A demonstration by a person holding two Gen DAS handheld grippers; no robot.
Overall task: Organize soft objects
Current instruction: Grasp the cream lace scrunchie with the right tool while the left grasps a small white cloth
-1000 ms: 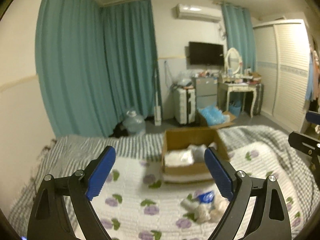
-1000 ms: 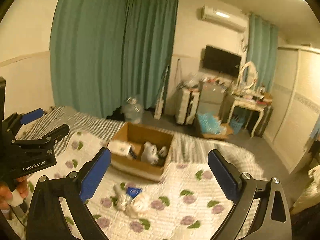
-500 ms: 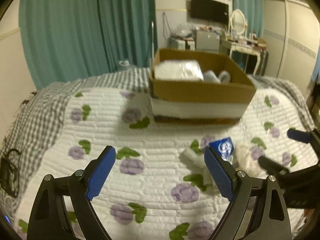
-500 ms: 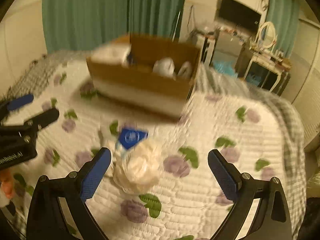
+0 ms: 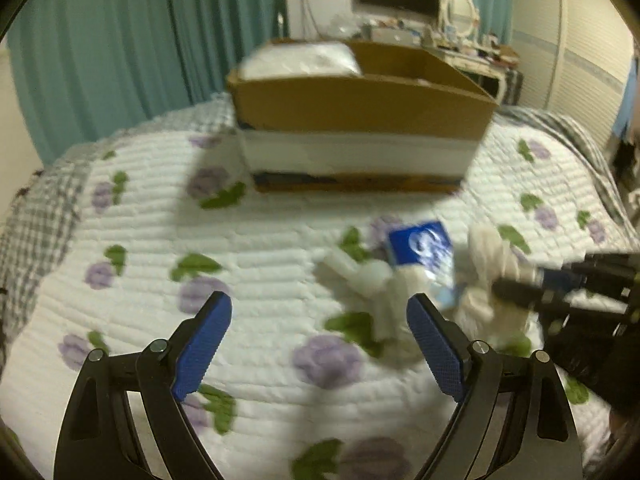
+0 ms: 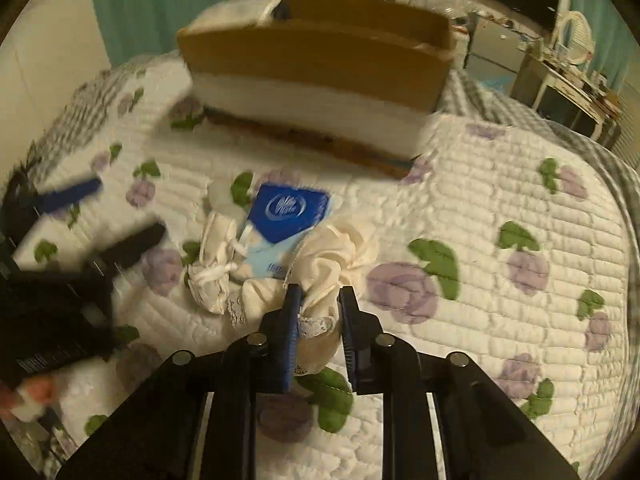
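A pile of soft things lies on the flowered quilt in front of a cardboard box (image 6: pixel 316 52) (image 5: pixel 360 108). My right gripper (image 6: pixel 319 308) is shut on a cream lace-edged cloth bundle (image 6: pixel 332 264) (image 5: pixel 496 280). Beside it lie a blue tissue pack (image 6: pixel 288 216) (image 5: pixel 424 244) and small white socks (image 6: pixel 214 264) (image 5: pixel 372 280). My left gripper (image 5: pixel 318 328) is open and empty, low over the quilt just left of the pile; it shows blurred in the right wrist view (image 6: pixel 92 224).
The quilt (image 5: pixel 256 240) covers the bed. The box holds a white packet (image 5: pixel 300 60). Teal curtains (image 5: pixel 120 40) hang behind. A dressing table with a mirror (image 5: pixel 464 20) and a TV stand at the back right.
Both grippers have dropped from a high view of the room down close to the pile. My right gripper has gone from wide open to shut on the cream cloth.
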